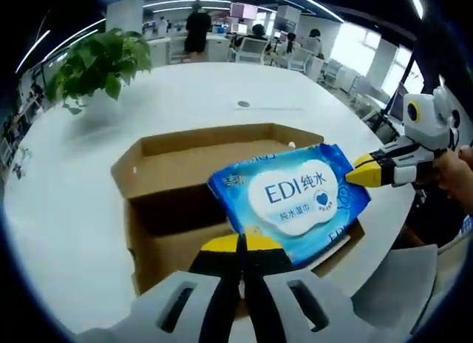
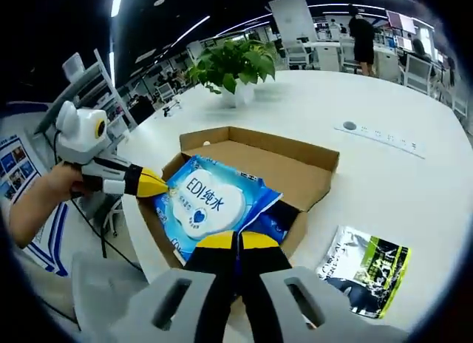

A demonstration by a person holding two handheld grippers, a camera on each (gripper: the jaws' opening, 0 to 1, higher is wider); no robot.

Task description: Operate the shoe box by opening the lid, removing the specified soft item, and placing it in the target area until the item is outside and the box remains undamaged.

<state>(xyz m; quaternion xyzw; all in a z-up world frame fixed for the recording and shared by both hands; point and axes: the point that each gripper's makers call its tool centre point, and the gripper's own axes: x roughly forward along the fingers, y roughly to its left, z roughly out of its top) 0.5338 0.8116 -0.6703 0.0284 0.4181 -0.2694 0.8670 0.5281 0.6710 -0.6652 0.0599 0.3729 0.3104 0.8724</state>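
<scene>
Wipes pack [image 1: 292, 200] hides box [image 1: 170, 165] interior, both grippers' jaws clamping it

This is a big open office. Behind the round white table [image 1: 89, 173] there are rows of desks [image 2: 325, 51] with computer screens [image 1: 242, 10] and chairs [image 1: 251, 49], and people [image 1: 198, 26] stand or sit there. Long strip lights [image 2: 117, 1] run across the ceiling, and a green potted plant [image 2: 233, 66] sits on the table.

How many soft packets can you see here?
2. The blue wipes pack is held over the open cardboard box by both grippers; a dark green-and-white packet lies on the table beside it. The box may hide more.
</scene>
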